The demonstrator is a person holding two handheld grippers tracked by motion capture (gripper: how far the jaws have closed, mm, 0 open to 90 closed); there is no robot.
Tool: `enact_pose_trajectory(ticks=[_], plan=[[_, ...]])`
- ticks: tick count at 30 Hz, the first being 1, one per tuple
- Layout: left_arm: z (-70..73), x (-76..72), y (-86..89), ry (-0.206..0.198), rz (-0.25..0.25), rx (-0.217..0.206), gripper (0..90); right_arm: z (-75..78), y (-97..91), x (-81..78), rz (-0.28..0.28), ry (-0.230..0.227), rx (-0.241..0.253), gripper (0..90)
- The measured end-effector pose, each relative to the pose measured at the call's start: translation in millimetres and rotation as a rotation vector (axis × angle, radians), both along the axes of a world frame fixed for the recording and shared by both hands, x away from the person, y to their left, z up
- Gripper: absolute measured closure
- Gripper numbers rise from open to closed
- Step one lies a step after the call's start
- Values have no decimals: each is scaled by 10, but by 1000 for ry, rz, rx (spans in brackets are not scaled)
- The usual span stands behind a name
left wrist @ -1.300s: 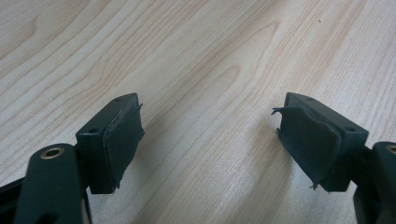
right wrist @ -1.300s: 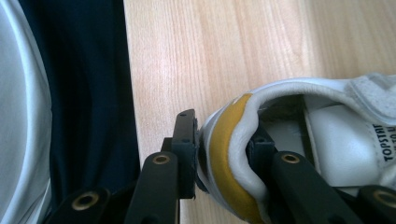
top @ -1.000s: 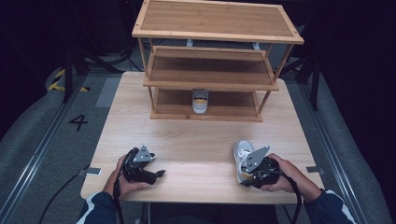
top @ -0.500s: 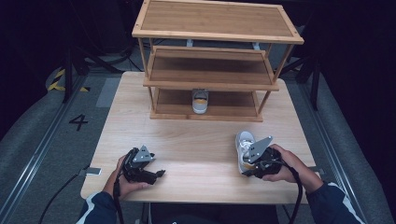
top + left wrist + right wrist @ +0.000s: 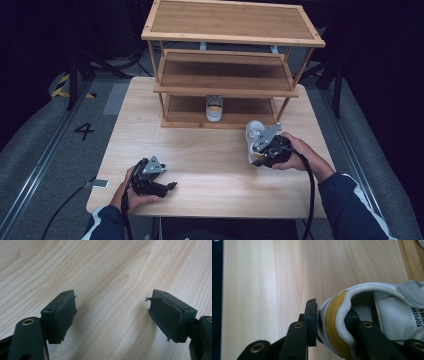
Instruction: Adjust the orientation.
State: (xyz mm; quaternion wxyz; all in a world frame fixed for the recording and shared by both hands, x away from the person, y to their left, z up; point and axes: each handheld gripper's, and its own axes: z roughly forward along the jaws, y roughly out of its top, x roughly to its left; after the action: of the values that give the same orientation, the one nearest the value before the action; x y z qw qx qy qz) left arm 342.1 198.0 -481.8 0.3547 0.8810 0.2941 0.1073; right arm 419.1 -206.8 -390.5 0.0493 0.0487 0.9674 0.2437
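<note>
Dark floor surrounds a pale wooden tabletop (image 5: pixel 210 150), at whose far edge stands a three-tier bamboo shelf rack (image 5: pixel 227 60). On the rack's lowest shelf sits a white shoe with a yellow heel patch (image 5: pixel 214 108), its heel towards the person.

Near the right side of the tabletop, just in front of the rack's right foot, the right claw (image 5: pixel 255 145) holds a second white shoe (image 5: pixel 253 134). In the right gripper view this claw (image 5: pixel 330 322) is clamped on the shoe's heel collar: one jaw presses the yellow band on the outside, the other sits inside the shoe's opening, and the white upper (image 5: pixel 387 305) extends away to the right.

At the near left, the left claw (image 5: pixel 170 186) lies low over the tabletop in the person's left hand (image 5: pixel 131 192). Seen in the left gripper view, the left claw (image 5: pixel 111 315) stands wide open with bare wood between its pads.
</note>
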Motion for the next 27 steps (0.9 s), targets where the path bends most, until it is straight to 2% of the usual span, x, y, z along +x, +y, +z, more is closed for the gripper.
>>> enact_pose_trajectory(ticks=[6, 9, 11, 12, 13, 16, 18, 21, 22, 27], plan=[[-3, 3, -3, -2, 1, -4, 217, -36, 160, 331, -5, 5, 5, 717], [-1, 3, -2, -1, 0, -3, 217, -64, 244, 497, -15, -9, -3, 717], [-1, 3, -2, -1, -1, -1, 217, -84, 317, 631, -6, 13, 20, 715], [-1, 3, -2, -1, -1, -1, 217, -87, 336, 666, -2, -7, 19, 715], [-1, 3, -2, -1, -1, 0, 217, -101, 373, 717, -8, -2, 31, 717], [-1, -4, -5, -2, 5, 0, 217, -127, 429, 811, -8, 3, 20, 715], [-4, -10, -8, -7, 10, -2, 221, -199, 522, 961, -16, 10, -5, 715], [-6, -12, -9, -4, 11, -5, 222, -274, 571, 1055, -23, 23, -8, 715], [-6, -14, -9, -5, 13, -5, 222, -291, 582, 1074, -4, 43, 0, 715], [-4, -20, -6, -10, 15, -2, 225, -372, 633, 1174, -5, 42, 3, 709]])
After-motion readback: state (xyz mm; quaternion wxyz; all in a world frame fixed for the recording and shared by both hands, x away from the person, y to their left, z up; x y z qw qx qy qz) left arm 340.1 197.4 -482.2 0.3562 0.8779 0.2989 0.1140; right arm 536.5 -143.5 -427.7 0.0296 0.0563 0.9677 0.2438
